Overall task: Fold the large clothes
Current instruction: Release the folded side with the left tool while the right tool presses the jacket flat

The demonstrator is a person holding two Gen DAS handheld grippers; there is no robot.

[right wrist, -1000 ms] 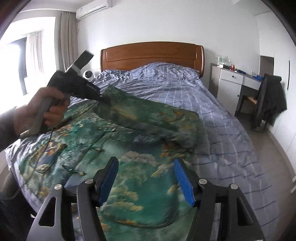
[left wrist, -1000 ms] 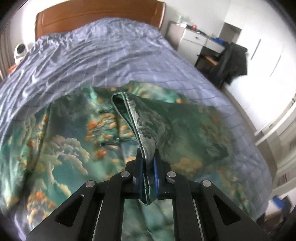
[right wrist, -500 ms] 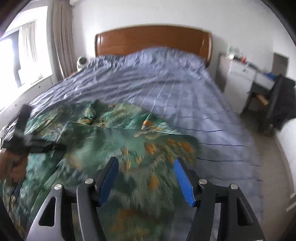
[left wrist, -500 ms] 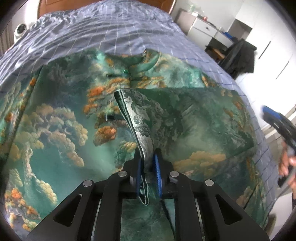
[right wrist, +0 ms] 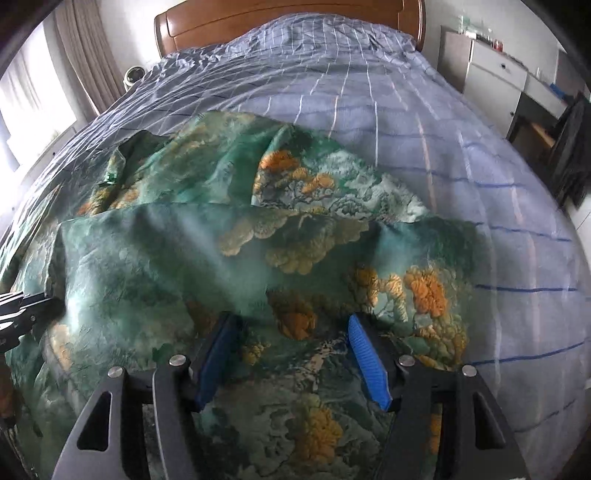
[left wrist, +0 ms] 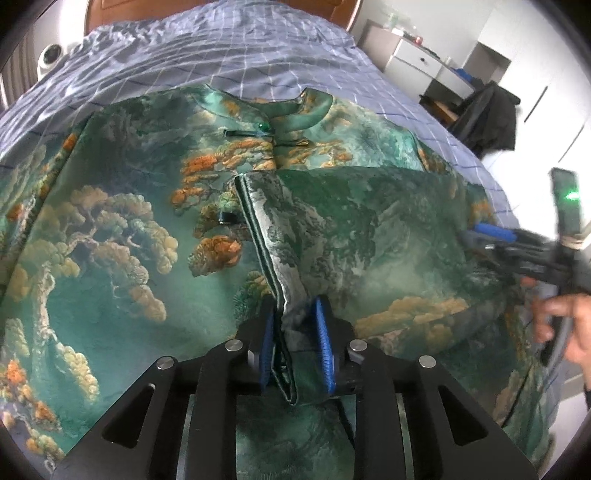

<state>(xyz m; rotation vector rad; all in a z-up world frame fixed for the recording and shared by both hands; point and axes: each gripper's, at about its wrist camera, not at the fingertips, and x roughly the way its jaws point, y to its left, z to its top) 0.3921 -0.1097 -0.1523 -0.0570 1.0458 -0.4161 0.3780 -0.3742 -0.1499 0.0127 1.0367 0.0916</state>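
One garment [left wrist: 122, 236], green with an orange tree print, lay spread across mid-frame on one bed [left wrist: 229, 48]; its sleeve [left wrist: 362, 236] was folded over the body. Two grippers. Left gripper [left wrist: 293, 349], bottom centre: jaws slightly parted with the sleeve cuff between them, whether gripped I can't tell. Right gripper [right wrist: 293, 363], bottom centre of its own view: jaws wide apart, holding nothing, low over the garment's right edge; contact unclear. One headboard [right wrist: 288, 18] at top, one dark jacket [left wrist: 487, 114] upper right.
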